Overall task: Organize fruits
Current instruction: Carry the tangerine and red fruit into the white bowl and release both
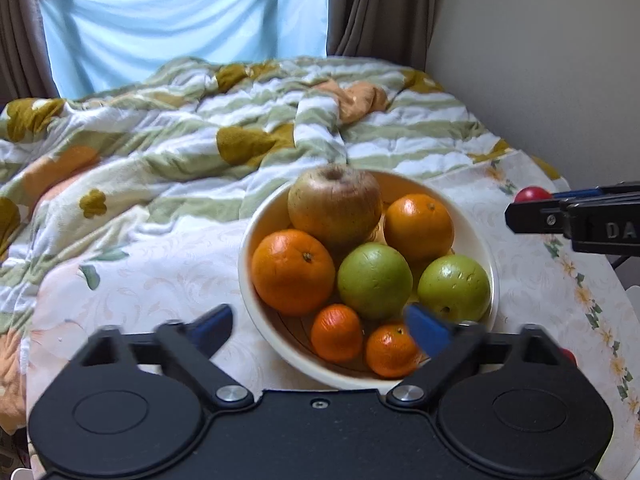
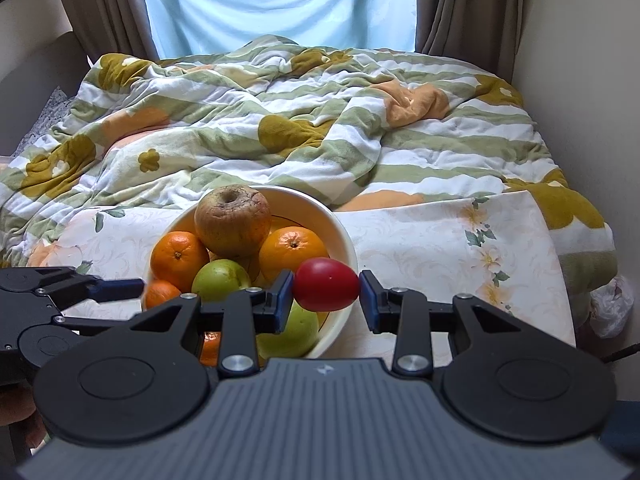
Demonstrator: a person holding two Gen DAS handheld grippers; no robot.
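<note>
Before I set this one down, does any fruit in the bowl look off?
Yes: the big apple at the back of the bowl looks wrinkled and brownish around its stem dimple, unlike the smooth oranges and green fruits beside it. Nothing is spilled.

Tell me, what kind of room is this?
Most likely a bedroom: a rumpled blanket covers a bed, and curtains hang at the window behind it. A bowl of fruit sits in front.

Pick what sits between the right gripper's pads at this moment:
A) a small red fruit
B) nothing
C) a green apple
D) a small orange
A: in the right wrist view the right gripper has its blue pads pressed on either end of a small red fruit, held above the near rim of the fruit bowl.
</note>
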